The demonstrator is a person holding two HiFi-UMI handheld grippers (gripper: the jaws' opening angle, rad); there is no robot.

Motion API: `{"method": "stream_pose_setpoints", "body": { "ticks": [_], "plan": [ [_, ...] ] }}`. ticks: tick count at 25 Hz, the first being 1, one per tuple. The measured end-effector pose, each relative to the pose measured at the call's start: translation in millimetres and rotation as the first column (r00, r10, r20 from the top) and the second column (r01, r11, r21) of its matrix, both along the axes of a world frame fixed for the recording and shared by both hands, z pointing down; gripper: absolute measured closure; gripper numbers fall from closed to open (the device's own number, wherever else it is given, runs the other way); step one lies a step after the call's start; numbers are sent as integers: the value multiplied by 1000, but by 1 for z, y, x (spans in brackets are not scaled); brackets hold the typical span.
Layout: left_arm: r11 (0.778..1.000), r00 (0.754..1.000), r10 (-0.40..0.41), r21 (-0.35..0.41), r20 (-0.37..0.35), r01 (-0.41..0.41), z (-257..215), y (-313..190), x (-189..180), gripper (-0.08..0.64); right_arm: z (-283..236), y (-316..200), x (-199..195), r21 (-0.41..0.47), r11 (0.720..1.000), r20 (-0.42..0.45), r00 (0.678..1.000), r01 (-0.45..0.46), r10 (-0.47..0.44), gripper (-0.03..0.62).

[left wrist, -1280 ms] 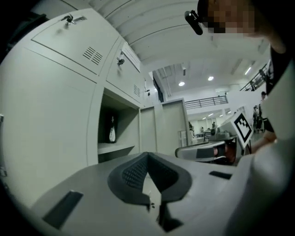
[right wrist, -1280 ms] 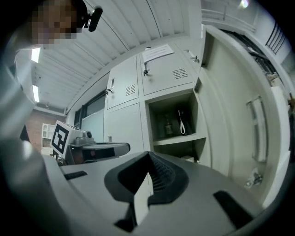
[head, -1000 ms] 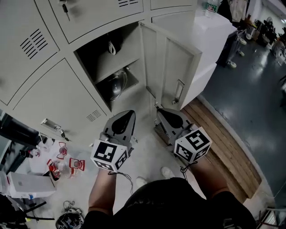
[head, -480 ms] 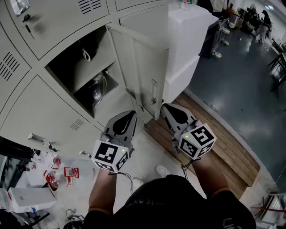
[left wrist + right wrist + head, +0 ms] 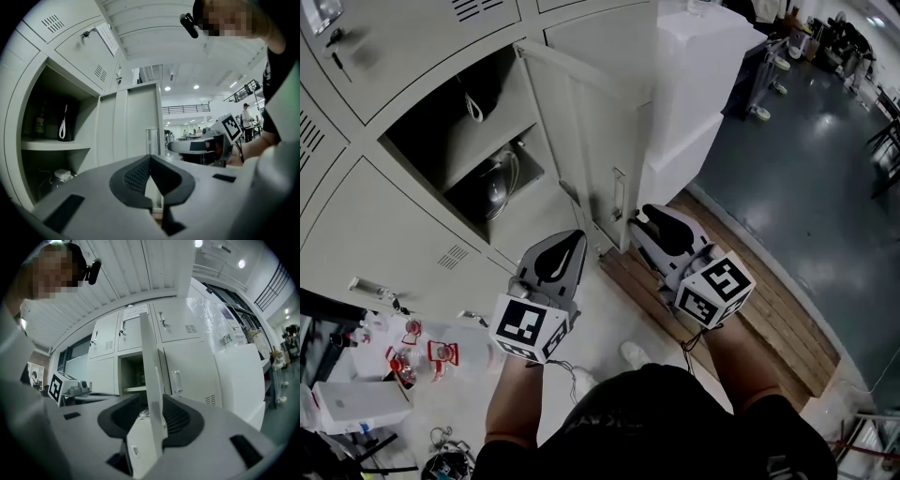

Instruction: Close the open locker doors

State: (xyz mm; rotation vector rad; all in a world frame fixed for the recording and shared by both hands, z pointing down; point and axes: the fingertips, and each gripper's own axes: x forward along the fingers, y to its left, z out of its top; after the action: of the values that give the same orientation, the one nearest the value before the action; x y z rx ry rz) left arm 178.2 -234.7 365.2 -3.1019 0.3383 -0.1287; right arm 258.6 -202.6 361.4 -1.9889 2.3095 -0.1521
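The right gripper [image 5: 647, 217], jaws just opening astride the pale grey metal locker door [image 5: 600, 141]'s free edge, should push squarely; left gripper [image 5: 566, 244] clenched empty.

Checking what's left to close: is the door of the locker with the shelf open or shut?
Open. The door stands swung well out from the locker, and the shelf inside shows.

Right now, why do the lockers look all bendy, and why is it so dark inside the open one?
Left gripper view: a wide-angle lens curves the lockers and leaves black corners; the ceiling lights glare white. Head view: the open locker is in shadow inside, while the fronts are evenly lit. Right gripper view: the open door looms large, close to the lens.
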Motion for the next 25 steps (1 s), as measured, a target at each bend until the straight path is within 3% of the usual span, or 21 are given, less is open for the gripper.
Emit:
{"method": "stream_pose_setpoints", "body": {
  "ticks": [2,4,25],
  "plan": [
    [1000,1000,-11,-4,2,11,2,-1,0,555,0,-4,-1,11,1000,-12,1000,21,-21,397],
    [1000,1000,-23,-5,3,23,4,-3,0,555,0,-8,-1,11,999,-16,999,37,-37,391],
    [993,993,-114,13,-8,115,-5,-14,-21,555,-5,-33,-6,5,993,-17,993,119,-119,416]
  ]
}}
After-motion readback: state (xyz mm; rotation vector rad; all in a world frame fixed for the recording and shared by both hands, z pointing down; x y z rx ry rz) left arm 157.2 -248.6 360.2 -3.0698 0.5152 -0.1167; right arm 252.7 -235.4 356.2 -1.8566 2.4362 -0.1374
